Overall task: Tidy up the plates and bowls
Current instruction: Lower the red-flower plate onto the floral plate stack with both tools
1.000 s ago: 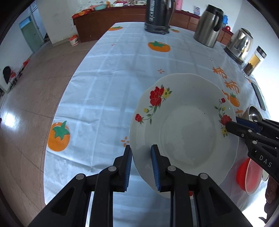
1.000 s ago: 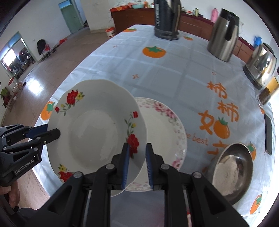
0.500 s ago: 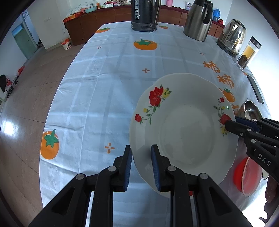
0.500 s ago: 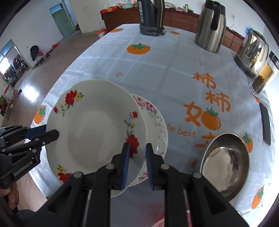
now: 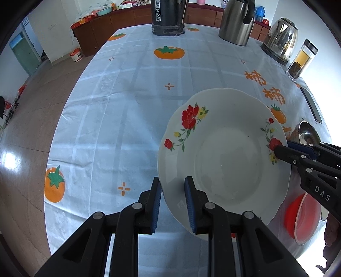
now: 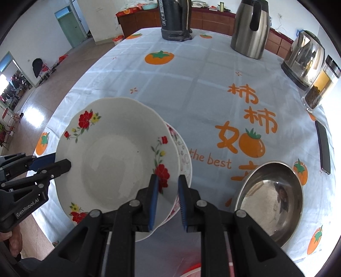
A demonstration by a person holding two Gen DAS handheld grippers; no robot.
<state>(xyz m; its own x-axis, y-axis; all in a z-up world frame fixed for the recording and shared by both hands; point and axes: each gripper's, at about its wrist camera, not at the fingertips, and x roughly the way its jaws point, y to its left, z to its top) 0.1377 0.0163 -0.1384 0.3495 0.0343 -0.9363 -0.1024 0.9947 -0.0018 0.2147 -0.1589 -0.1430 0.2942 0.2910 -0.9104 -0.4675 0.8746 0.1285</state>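
The left gripper [image 5: 172, 204] is clenched on the near rim of the red-flowered plate [image 5: 223, 162], blue pads on either side of the edge. The right gripper [image 6: 168, 200] grasps the opposite rim of the same plate, so both hands carry it above the table. The right gripper's body reads "DAS" in the left view; the left gripper's body reads "GenRobot.AI" in the right view.

Under the held plate, showing past its right edge, lies a pink-patterned plate [image 6: 184, 153] on the tablecloth [image 5: 132, 110]. A steel bowl [image 6: 270, 198] sits to the right, a red bowl [image 5: 298, 215] low in the left view. The cloth carries "the best" and large orange Chinese characters.

Further off stand a phone [image 6: 322, 147], a glass jar [image 6: 319, 85], a shiny kettle [image 6: 304, 59], a steel jug [image 6: 250, 29] and a dark flask [image 6: 175, 19].

Against a second ago, the flowered plate covers far more of the pink-patterned plate, leaving only a sliver, and both grips are unchanged.
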